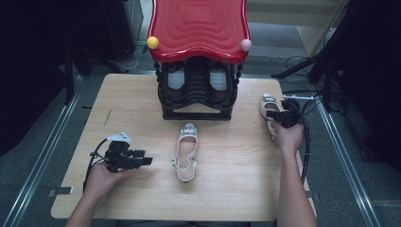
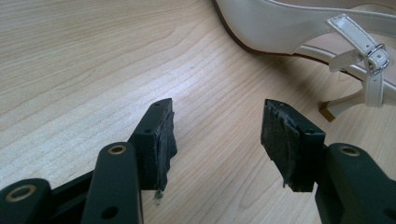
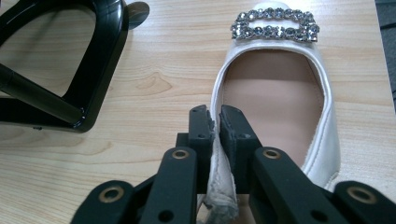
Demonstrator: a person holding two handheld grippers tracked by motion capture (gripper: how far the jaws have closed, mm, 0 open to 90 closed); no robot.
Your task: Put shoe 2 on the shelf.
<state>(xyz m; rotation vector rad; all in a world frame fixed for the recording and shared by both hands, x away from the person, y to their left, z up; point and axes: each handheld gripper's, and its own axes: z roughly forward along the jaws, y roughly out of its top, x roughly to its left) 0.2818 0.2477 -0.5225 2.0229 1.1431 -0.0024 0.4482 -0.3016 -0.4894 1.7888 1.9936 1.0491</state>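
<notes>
On the light wooden table (image 1: 142, 104), the right gripper (image 3: 216, 122) is clamped on the side wall of the cream buckled shoe (image 3: 280, 93), which lies under and ahead of its jaws, so lifting toward the black rack with red top (image 1: 198, 56) seems next, while the left gripper (image 2: 217, 135) waits open and empty.

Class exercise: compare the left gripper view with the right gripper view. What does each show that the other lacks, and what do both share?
Left gripper view: the open left gripper over bare wood, with a cream slingback shoe's buckled strap and heel.
Right gripper view: the right gripper shut on the side wall of a cream rhinestone-buckled shoe, beside a glossy black rack base.
Both: the light wooden table.
</notes>
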